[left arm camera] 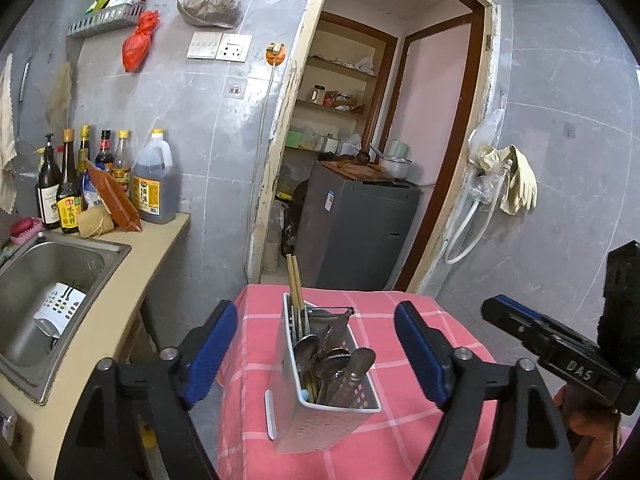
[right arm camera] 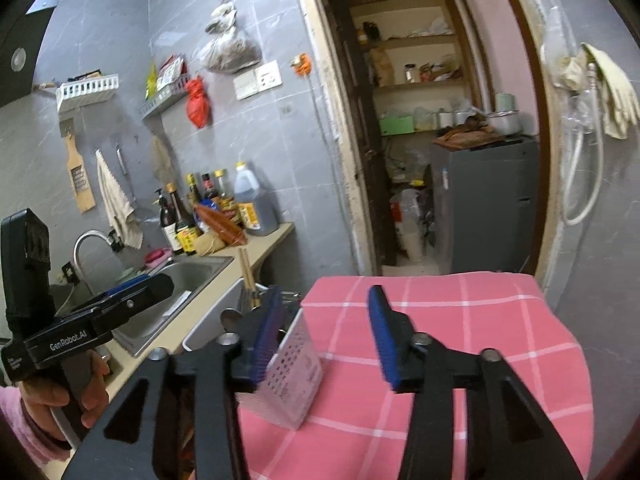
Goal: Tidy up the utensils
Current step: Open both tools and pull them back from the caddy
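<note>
At the lower centre of the left-wrist frame the white perforated utensil caddy stands on the pink checked tablecloth, both the left gripper and the right gripper released and empty, and this thin-walled, metal-laden holder looks top-heavy and likely best gripped by its stiff rim.

Both wrist cams near, angled down, sharing utensil caddy on pink tablecloth w/ doorway behind.

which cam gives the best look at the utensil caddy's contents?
Left wrist. The utensil caddy sits centred with its open top showing the spoons and chopsticks. The right wrist view shows only its perforated side wall, partly behind a blurred blue finger.
</note>
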A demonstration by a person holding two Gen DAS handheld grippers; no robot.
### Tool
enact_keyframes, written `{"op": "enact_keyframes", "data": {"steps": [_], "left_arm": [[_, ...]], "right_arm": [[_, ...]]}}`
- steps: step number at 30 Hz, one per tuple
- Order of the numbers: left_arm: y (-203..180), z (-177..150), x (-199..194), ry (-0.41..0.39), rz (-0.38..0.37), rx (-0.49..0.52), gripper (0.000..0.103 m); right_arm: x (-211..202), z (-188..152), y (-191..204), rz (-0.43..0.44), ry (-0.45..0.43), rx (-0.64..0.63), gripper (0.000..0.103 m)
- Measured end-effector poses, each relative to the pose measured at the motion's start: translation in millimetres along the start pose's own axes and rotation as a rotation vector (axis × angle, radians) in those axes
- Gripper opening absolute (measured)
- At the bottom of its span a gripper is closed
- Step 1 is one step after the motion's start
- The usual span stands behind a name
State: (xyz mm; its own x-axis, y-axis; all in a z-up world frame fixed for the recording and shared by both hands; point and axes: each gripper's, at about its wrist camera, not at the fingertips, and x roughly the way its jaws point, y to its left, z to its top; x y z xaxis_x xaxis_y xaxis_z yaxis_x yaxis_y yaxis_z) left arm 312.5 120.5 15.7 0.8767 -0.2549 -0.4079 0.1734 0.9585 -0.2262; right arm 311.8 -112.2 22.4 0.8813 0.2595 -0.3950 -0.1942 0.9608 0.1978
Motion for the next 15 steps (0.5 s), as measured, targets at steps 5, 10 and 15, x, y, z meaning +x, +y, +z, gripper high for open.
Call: {"op": "enact_keyframes", "data": {"steps": [5, 10, 15], "left_arm": [[-7.5, -1.4, -8.7, -0.01, 0.006, 0.008, 0.097], [-21.6, -6.1, -20.8, -0.02, 0.01, 0.027, 0.102], [-34.4, -14.5, -35.8, -0.03, -0.005, 0.021, 0.103]], "right_arm": [[-25.1, 0.8, -8.6, -0.047, -0.033, 0.01, 0.068], [-52.3, -1.3, -19.0, -0.098, -0.054, 0.023, 0.084], [-76.3, -2.7, -28.3, -0.136, -0.063, 0.027, 0.095]]}}
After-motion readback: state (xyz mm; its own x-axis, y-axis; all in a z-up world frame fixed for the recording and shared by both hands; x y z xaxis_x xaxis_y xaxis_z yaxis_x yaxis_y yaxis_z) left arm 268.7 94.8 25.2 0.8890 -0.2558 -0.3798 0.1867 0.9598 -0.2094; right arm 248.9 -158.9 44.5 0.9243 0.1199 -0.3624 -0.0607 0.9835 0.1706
